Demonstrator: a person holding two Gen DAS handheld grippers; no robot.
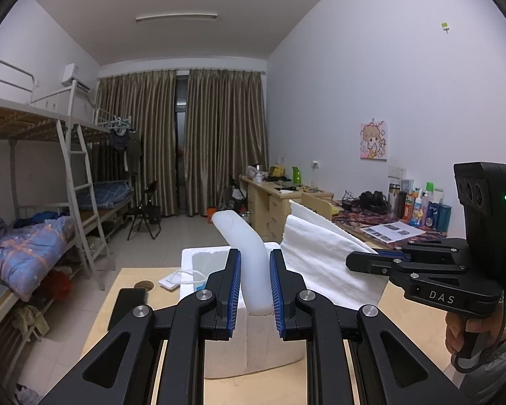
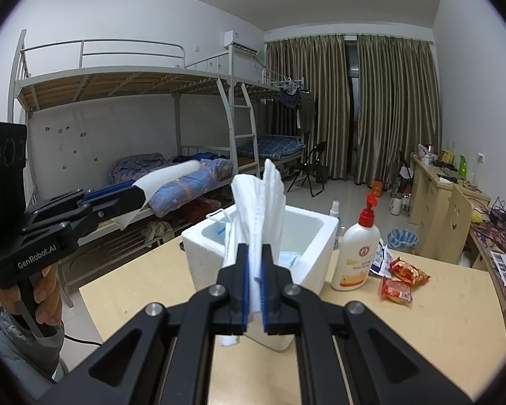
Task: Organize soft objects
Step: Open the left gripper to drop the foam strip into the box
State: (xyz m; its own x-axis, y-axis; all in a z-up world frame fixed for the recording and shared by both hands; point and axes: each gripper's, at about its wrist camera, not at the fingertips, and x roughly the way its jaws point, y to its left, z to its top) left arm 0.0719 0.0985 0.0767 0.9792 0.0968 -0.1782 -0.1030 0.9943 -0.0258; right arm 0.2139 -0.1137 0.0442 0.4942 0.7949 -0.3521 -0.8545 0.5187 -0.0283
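left tongs (image 1: 255, 283) pinching white foam strip (image 1: 249, 253) above foam box (image 2: 307, 229) | right tongs (image 2: 254, 280) pinching white tissue (image 2: 256, 202) over box's near wall | step: likely stowing both | tip: lower well inside rim before releasing, one at a time

The right gripper (image 2: 254, 260) was clamped on a white tissue (image 2: 258, 199), which fanned upward above its blue pads. Just behind it a white foam box (image 2: 313, 263) stood near the far edge of the tabletop (image 2: 438, 330), with a blue mask (image 2: 288, 258) inside. A lotion bottle (image 2: 356, 253) stood just beside the box, and two red snack packets (image 2: 403, 278) lay nearby. At the left, the left gripper (image 2: 141, 192) pinched a white foam strip (image 2: 172, 173).
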